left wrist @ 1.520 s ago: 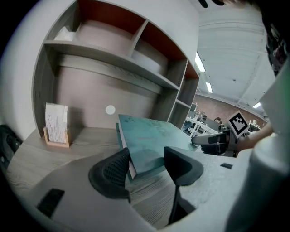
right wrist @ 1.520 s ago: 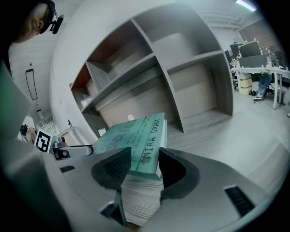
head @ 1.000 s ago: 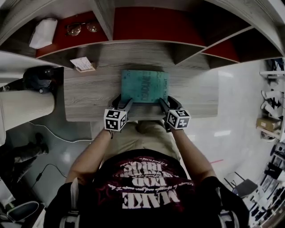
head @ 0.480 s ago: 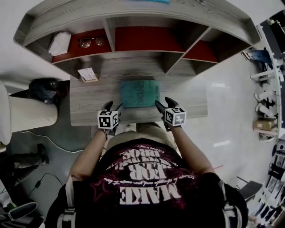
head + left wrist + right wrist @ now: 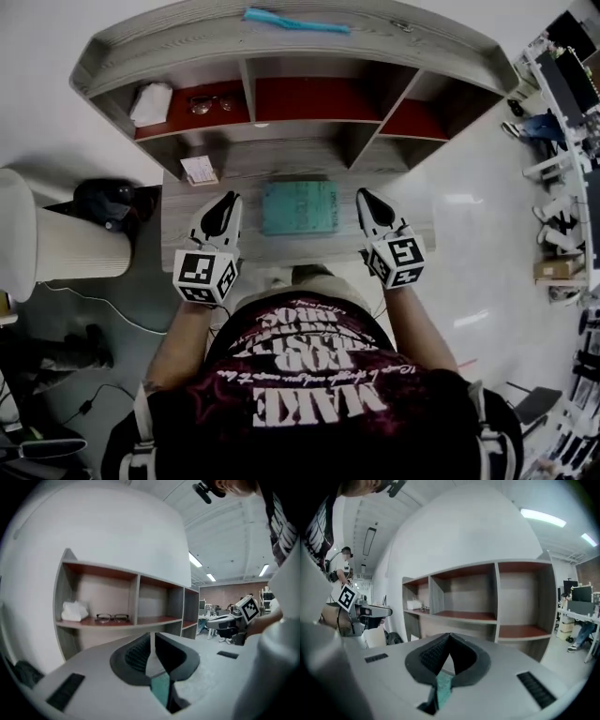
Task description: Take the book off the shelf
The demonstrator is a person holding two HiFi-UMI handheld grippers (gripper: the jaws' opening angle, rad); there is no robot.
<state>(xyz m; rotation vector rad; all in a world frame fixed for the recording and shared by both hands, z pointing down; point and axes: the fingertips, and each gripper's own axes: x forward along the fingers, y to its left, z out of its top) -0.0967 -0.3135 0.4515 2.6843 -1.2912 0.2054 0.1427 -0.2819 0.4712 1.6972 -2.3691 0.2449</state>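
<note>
On the grey wood-grain desktop (image 5: 300, 251), in front of the shelving, the flat teal paperback book (image 5: 300, 207) lies face up and square to the near edge. It is in the same spot as a second ago. What has changed is everything around it. A second ago both tools sat low at the book's near corners with their jaws spread; since then they have risen clear of the desk.

The left gripper (image 5: 225, 204) and the right gripper (image 5: 367, 204) have both just been closing. The right one's jaws now meet completely, while the left's are drawn almost together with only a sliver between them. Nothing is held in either. Each gripper view shows only a strip of teal far below its jaws.

By my reading the book is already off the shelf and has been let go — the job looks finished rather than under way.

Relative to the tools, the book lies between them and below them, touching neither, with one gripper to each side. Behind it stands the grey wooden shelf unit with red-floored compartments (image 5: 309, 98), and its middle bay is bare.
</note>
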